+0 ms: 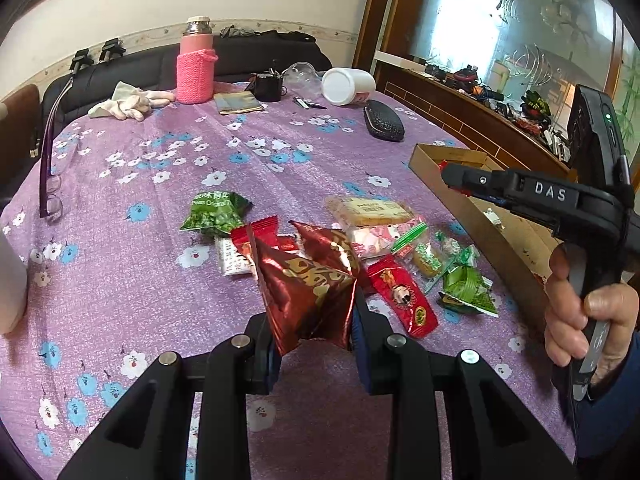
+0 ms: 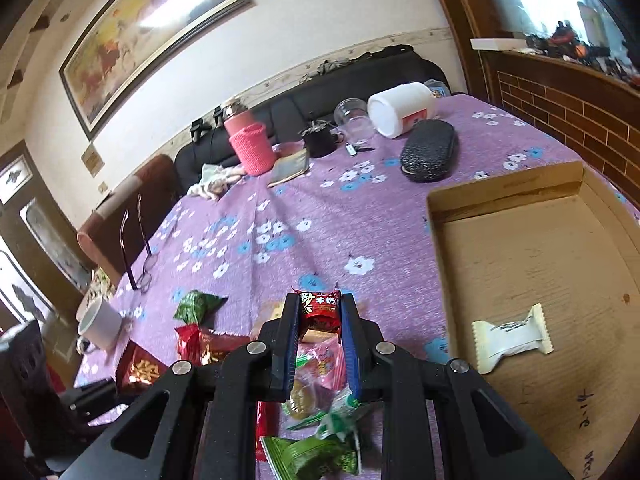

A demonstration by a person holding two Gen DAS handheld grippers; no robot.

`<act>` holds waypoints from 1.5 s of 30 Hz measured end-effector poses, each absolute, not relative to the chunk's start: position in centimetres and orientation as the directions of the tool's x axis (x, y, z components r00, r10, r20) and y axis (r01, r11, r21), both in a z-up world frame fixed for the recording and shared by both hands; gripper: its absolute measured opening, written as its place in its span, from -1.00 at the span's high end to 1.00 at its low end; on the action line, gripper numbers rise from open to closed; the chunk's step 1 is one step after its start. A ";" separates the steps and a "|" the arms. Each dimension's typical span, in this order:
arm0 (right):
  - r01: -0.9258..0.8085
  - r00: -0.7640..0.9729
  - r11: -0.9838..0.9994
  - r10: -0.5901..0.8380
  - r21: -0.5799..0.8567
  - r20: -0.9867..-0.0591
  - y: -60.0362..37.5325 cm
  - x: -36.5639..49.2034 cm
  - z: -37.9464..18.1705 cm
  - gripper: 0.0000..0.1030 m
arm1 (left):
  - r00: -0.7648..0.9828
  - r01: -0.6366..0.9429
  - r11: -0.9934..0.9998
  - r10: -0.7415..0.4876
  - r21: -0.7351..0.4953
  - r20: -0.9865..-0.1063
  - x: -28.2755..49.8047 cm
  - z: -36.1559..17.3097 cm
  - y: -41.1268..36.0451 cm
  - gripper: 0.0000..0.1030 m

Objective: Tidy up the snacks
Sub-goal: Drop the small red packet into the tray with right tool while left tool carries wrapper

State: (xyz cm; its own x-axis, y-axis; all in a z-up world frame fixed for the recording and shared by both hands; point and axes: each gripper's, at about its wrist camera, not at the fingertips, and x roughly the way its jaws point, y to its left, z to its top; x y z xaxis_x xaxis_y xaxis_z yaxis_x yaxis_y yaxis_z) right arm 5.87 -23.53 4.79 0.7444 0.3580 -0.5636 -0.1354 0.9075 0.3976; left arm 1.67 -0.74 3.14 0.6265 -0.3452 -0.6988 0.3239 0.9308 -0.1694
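My left gripper (image 1: 314,334) is shut on a dark red foil snack bag (image 1: 308,292), held just above the purple cloth. Behind it lies a pile of snacks: a green peas pack (image 1: 214,214), a cracker pack (image 1: 370,210), a red flat packet (image 1: 402,296) and green wrapped candies (image 1: 466,286). My right gripper (image 2: 320,312) is shut on a small red milk candy (image 2: 320,310), above the pile's right edge. In the left wrist view the right gripper (image 1: 452,178) hangs over the cardboard box (image 1: 496,232). A white wrapped snack (image 2: 512,336) lies in the box (image 2: 520,256).
Eyeglasses (image 1: 50,196) lie at the left. A pink-sleeved bottle (image 1: 196,66), gloves (image 1: 128,102), a white jar on its side (image 1: 348,86) and a black case (image 1: 384,120) sit at the far end. A white mug (image 2: 100,324) stands at the left edge. A brick-patterned ledge (image 2: 568,120) runs along the right.
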 end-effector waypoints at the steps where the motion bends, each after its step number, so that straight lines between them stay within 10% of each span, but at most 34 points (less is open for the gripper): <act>1: -0.129 0.741 0.905 0.360 0.407 -0.567 -23.8 5.9 4.8 0.60 | 0.620 0.326 0.928 -0.354 -0.180 -0.700 1.7 3.2 -0.9 0.45; 45: 0.238 0.663 0.843 0.222 0.482 -0.715 -41.2 8.7 2.4 0.56 | 0.395 0.547 0.791 -0.531 -0.273 -0.750 10.4 1.9 -25.8 0.44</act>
